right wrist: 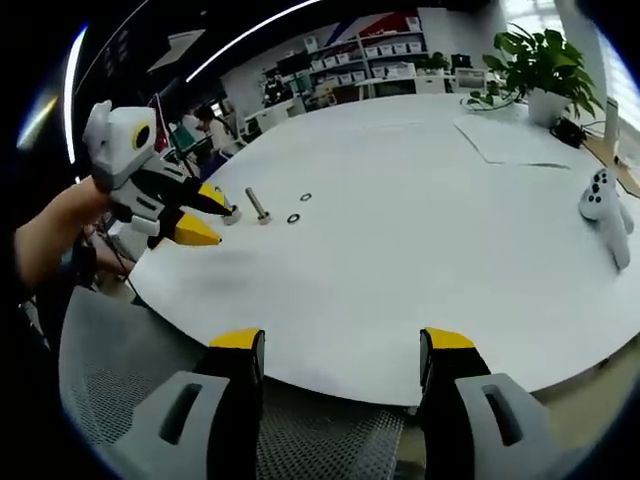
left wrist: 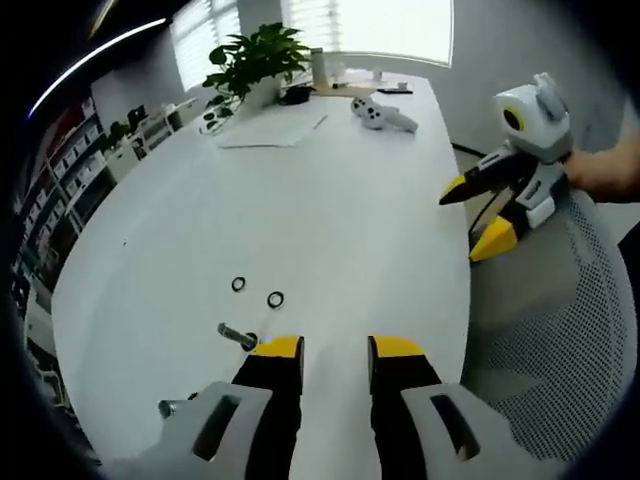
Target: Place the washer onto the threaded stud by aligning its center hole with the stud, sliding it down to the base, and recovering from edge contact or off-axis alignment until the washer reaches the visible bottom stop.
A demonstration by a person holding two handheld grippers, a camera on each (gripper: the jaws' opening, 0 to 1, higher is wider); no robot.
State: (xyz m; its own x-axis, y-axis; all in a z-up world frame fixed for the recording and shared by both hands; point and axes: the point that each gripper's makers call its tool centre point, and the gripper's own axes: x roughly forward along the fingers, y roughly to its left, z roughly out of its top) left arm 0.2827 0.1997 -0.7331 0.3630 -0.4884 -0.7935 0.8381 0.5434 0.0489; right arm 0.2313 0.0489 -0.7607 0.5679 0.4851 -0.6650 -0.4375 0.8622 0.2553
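Here, your left gripper (left wrist: 335, 350) hangs wide open and empty over the smooth white bench (left wrist: 330, 200). Just off its left jaw lies the metal threaded stud (left wrist: 236, 335) on its side; two small dark ring washers (left wrist: 275, 299) rest flat just beyond, apart. Bare bench stretches onward. Your right gripper (right wrist: 340, 345) gapes empty past the rounded near edge.

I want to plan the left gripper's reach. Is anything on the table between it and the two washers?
Nothing visible blocks it. Bare white table lies between the left gripper and the washers; the bolt lies just off to the side, near one jaw tip.
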